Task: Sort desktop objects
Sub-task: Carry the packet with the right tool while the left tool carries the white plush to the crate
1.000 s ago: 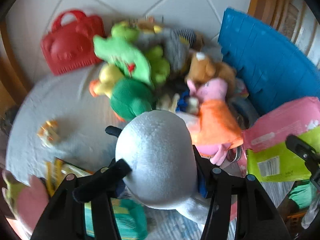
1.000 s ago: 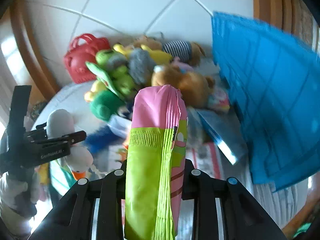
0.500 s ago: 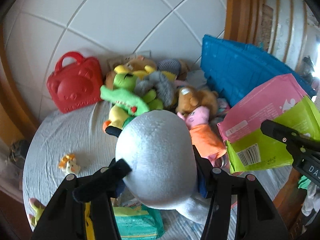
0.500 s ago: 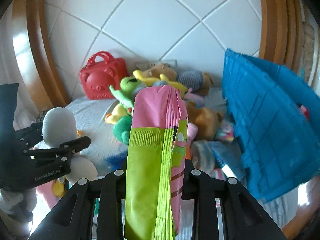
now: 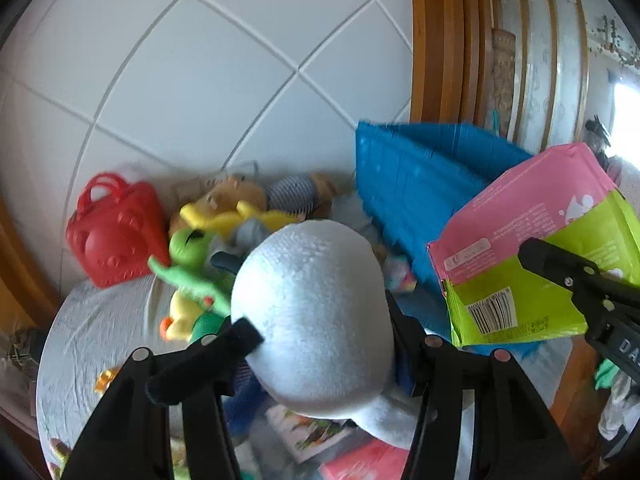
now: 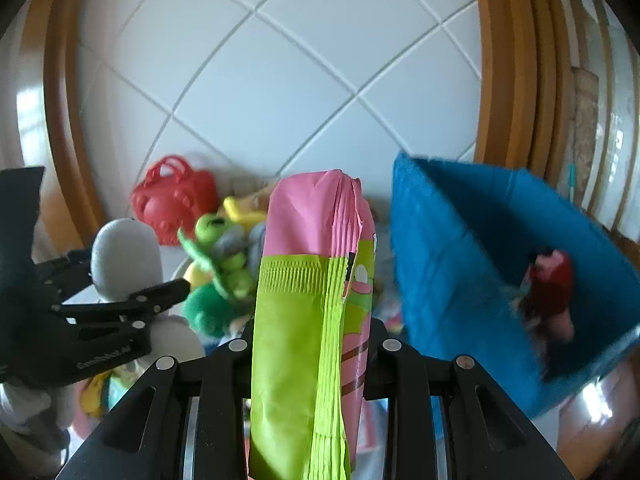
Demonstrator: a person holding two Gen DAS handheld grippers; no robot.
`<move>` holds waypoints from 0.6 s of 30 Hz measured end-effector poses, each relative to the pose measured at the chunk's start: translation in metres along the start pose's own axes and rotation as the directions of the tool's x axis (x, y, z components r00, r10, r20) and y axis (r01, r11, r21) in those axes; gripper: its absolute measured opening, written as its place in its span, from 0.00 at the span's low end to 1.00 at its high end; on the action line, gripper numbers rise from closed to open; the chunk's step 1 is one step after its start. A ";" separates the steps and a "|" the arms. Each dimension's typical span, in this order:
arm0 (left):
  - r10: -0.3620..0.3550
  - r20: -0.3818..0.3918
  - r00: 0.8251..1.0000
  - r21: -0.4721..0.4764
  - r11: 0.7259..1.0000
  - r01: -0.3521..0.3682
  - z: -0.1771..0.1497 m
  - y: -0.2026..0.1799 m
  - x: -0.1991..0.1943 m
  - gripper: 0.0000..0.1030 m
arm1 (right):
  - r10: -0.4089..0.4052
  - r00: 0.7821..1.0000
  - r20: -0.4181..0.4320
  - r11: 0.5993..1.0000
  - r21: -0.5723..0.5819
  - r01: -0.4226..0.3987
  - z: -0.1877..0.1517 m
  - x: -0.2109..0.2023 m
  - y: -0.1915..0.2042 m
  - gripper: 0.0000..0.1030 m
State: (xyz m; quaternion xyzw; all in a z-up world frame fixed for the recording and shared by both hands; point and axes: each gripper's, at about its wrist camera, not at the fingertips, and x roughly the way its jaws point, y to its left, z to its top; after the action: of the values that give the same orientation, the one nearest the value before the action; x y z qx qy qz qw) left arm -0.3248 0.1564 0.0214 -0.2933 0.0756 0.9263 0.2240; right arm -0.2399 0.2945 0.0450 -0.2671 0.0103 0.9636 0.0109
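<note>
A grey-white plush toy [image 5: 316, 312] fills the middle of the left wrist view, with my left gripper [image 5: 320, 344] shut on it at both sides. The same plush [image 6: 124, 260] shows at the left of the right wrist view, held well above the table. My right gripper [image 6: 312, 344] is shut on a pink and lime-green packet [image 6: 312, 300] that stands upright between its fingers. That packet [image 5: 532, 248] also hangs at the right of the left wrist view, in front of the blue bin [image 5: 412, 192].
A pile of plush toys [image 5: 224, 232] and a red toy bag [image 5: 114, 240] lie against the tiled wall on the grey-clothed table [image 5: 92, 332]. The blue bin [image 6: 460, 260] stands right, with a red item [image 6: 548, 292] inside. Booklets lie below the left gripper.
Both grippers have risen with their loads. The table and toy pile sit lower and farther off in both views, and the inside of the blue bin has come into the right wrist view.
</note>
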 end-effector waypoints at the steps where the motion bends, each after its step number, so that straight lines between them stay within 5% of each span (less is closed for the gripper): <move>1: 0.000 0.012 1.000 -0.012 1.000 0.000 0.008 -0.009 0.001 0.52 | 0.005 1.000 0.017 1.000 -0.006 -0.005 0.005 -0.003 -0.010 0.27; 12: -0.054 0.132 0.990 0.013 0.999 0.053 0.114 -0.140 0.014 0.52 | -0.059 0.982 0.180 0.998 -0.017 0.063 0.067 -0.065 -0.150 0.27; 18: -0.113 0.010 0.994 0.097 0.989 0.112 0.144 -0.207 0.057 0.52 | -0.172 0.976 0.133 0.985 -0.009 0.174 0.082 -0.073 -0.233 0.27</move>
State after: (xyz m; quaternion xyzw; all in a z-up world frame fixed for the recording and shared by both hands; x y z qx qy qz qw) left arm -0.3444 0.4007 0.1044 -0.2788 0.1020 0.9097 0.2903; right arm -0.2129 0.5279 0.1498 -0.2028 -0.0235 0.9745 0.0928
